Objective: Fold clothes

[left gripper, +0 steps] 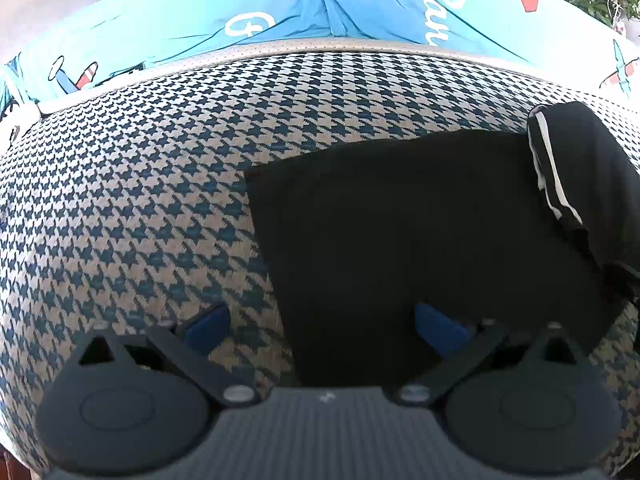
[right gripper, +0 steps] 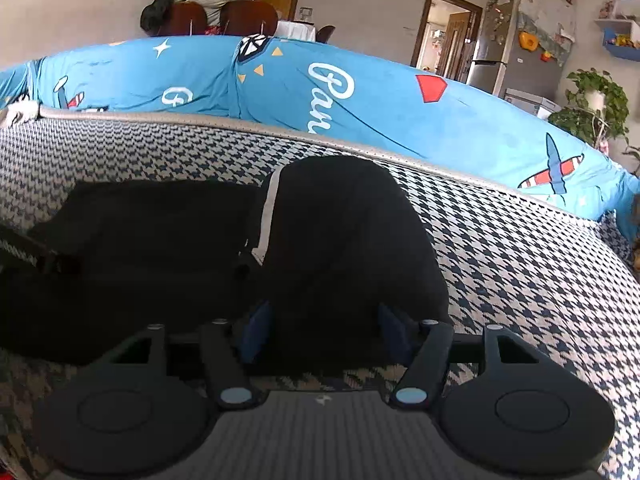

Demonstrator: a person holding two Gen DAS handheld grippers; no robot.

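Note:
A black garment [left gripper: 400, 220] lies folded flat on a blue-and-white houndstooth cushion [left gripper: 140, 180]. My left gripper [left gripper: 324, 330] stands open low over the garment's near left edge. One blue pad is over the cushion and the other over the black cloth. At the garment's right end, a flap with white stripes [left gripper: 560, 168] stands up off the cushion. In the right wrist view this striped flap [right gripper: 340, 240] bulges up between the blue pads of my right gripper [right gripper: 326, 332], which is shut on it. The flat part of the garment [right gripper: 140, 240] spreads to the left.
A bright blue printed cover [right gripper: 360, 92] runs along the back of the cushion [right gripper: 520, 260]. Behind it are wooden chairs piled with clothes [right gripper: 212, 16], a fridge [right gripper: 500, 52], a leafy plant [right gripper: 592, 108] and open doorways. Bare cushion shows left and right of the garment.

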